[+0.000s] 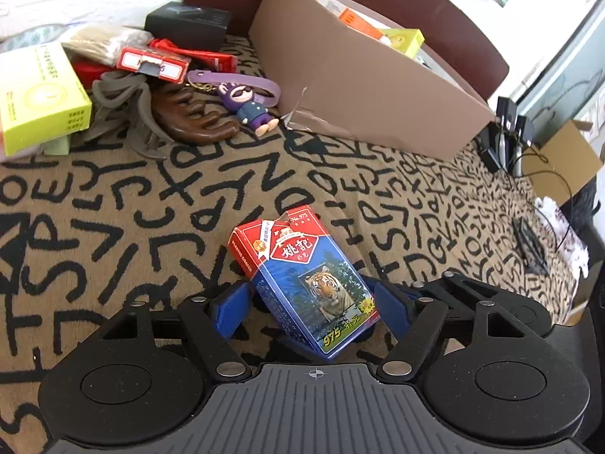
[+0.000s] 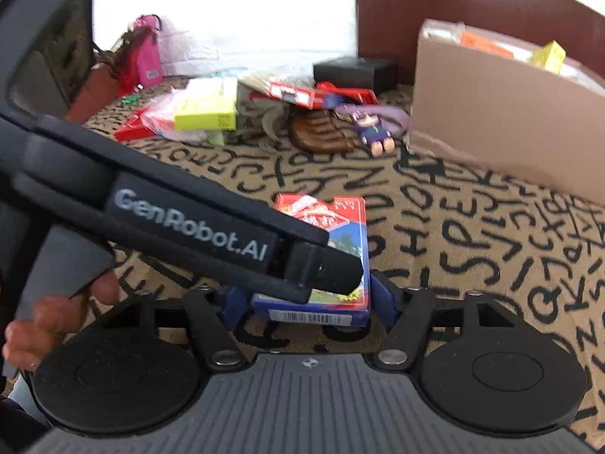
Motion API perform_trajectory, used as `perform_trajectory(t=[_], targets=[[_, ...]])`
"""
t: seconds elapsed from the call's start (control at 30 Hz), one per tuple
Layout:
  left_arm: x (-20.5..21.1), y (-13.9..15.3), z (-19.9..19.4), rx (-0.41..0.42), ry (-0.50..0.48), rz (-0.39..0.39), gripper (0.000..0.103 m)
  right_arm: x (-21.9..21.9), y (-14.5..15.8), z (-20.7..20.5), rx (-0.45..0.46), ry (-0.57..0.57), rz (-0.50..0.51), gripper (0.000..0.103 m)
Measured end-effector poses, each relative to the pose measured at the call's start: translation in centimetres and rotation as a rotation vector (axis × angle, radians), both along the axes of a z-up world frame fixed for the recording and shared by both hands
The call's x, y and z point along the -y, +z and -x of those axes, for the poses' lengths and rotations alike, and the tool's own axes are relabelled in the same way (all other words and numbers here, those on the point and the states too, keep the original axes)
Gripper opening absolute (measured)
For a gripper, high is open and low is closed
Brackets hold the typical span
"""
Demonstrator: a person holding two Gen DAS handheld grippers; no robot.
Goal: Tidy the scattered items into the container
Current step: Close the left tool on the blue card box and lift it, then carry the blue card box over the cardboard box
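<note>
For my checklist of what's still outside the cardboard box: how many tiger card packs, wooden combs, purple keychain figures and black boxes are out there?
Tiger card pack: 1
Wooden comb: 1
Purple keychain figure: 1
Black box: 1
Total: 4

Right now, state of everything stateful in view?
card pack: flat on the bedspread, top flap torn
left gripper: open, fingers straddling the pack
right gripper: open, also around the pack
cardboard box: open-topped, partly filled, lower corner torn
second red pack: on the clutter pile, not yet boxed
</note>
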State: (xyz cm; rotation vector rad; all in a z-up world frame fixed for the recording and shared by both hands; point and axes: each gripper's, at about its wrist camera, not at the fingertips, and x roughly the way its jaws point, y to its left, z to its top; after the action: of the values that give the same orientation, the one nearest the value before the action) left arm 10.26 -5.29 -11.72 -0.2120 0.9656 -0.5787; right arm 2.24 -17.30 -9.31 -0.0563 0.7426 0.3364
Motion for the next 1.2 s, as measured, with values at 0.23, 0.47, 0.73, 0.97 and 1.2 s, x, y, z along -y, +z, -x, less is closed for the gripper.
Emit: perform_trajectory(t=[0.23,0.47,0.73,0.97,1.2], targets=[[0.2,0.1,0.6,0.014,-0.007,-0.019,0.083,0.0,0.0,0.3,-0.001,-0.002,-0.003,0.067],[0.6,0.4,1.5,0.025,-0.031,-0.054,0.055,0.0,0.3,1.6,0.007,-0.013,0.029,0.066],[1.6,3.1,1.9,0.077,-0.030,-0.009,0.045,1.8,2.6,2.7,0.068,-0.054,0.035,0.066],[3.8,9.0,0.7,0.217,-0.068,0.039,0.045,4.3,7.7,2.2,0.228,-0.087,0.046,0.066],[6.2,14.5,-2.3,0.336,-0.083,0.073,0.045,6.3,12.3,-0.7,0.363,-0.106,0.072,0.066]])
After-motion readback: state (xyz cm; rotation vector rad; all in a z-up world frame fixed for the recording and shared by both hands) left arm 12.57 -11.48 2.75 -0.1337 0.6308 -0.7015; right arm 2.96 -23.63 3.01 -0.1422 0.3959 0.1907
